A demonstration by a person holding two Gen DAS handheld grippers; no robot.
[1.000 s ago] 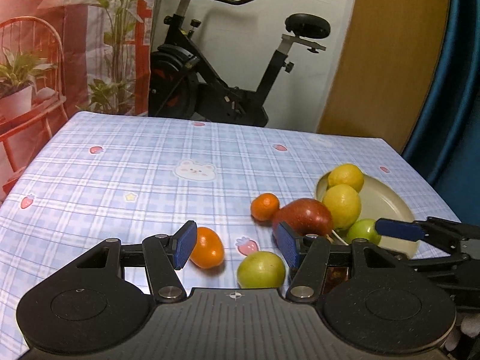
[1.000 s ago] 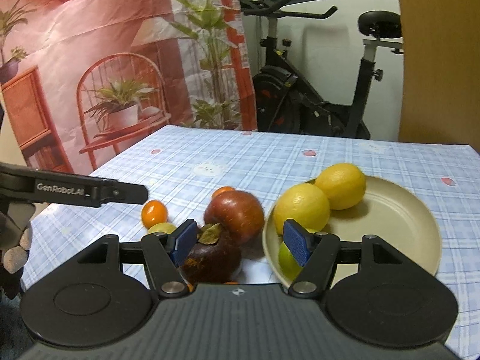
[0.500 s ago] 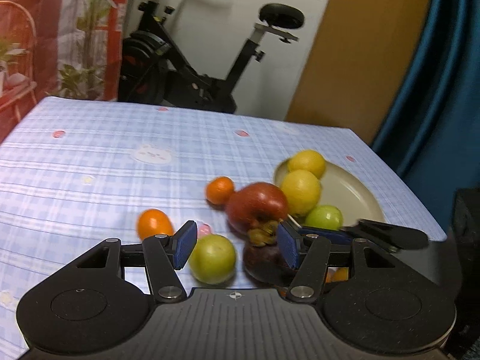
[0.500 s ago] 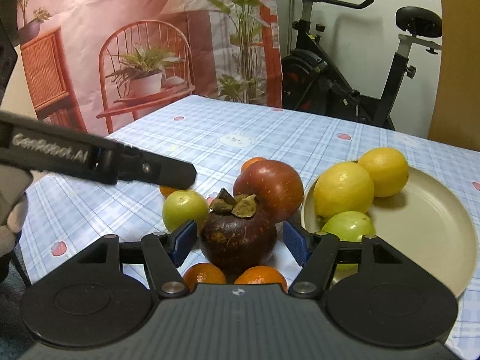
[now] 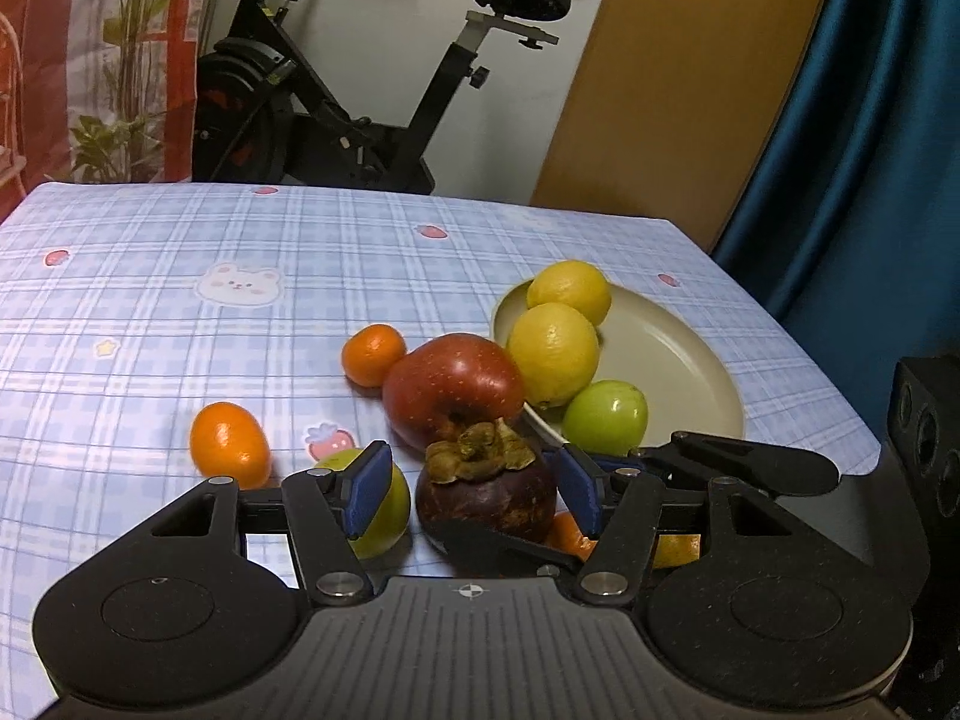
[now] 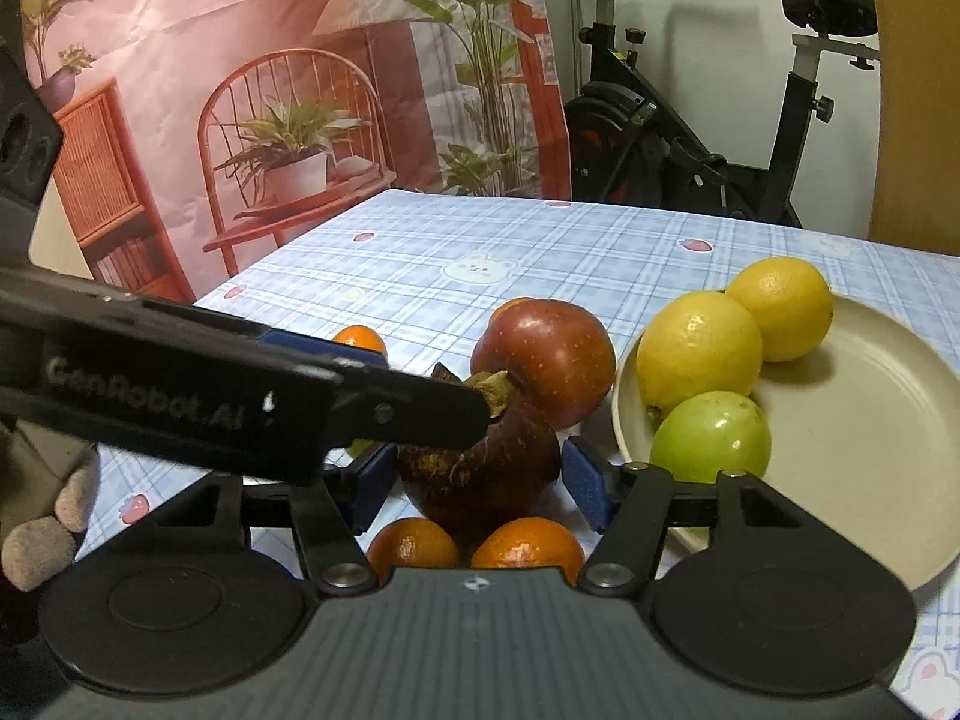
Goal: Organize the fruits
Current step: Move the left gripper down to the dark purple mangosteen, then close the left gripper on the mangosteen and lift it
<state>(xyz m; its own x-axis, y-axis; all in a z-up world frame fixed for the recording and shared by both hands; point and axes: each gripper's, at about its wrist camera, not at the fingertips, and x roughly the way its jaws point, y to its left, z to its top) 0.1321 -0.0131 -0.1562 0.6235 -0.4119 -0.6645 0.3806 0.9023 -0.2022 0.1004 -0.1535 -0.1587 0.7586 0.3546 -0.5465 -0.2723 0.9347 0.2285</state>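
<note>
Checked tablecloth; left claw hides much of mangosteen.

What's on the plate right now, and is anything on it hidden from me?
On the beige plate: two lemons and one green fruit, bunched at its near-left side. The right gripper's body covers the plate's near rim, so anything there cannot be seen.

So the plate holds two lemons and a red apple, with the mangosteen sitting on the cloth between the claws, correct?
Not quite. The third fruit on the plate beside the two lemons is a green one; the red apple rests on the cloth outside the rim, as the right wrist view shows. The mangosteen does sit on the cloth between the claws.
</note>
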